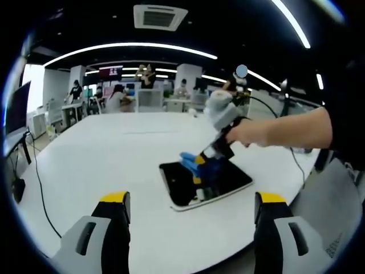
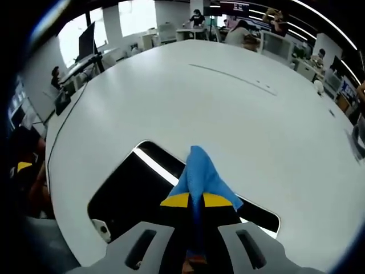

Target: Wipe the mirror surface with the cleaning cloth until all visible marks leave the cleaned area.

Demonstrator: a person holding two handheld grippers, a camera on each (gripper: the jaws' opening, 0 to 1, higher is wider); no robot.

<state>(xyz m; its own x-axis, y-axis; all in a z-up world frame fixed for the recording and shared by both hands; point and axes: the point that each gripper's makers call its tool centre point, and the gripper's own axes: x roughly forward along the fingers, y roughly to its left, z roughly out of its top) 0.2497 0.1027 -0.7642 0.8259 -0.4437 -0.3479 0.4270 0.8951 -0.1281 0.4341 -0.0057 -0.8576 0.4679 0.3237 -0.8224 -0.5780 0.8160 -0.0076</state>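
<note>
Blue cleaning cloth (image 2: 201,174), clenched in the right gripper (image 2: 197,201), is pressing the dark rectangular mirror (image 2: 128,197); the wiping stroke likely comes next. Left gripper (image 1: 193,206) is hovering released.

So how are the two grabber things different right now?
The left gripper stands open and holds nothing; the right gripper is shut on the blue cloth. The left gripper hangs back from the mirror, while the right gripper is over it. Both have yellow-tipped jaws.
</note>
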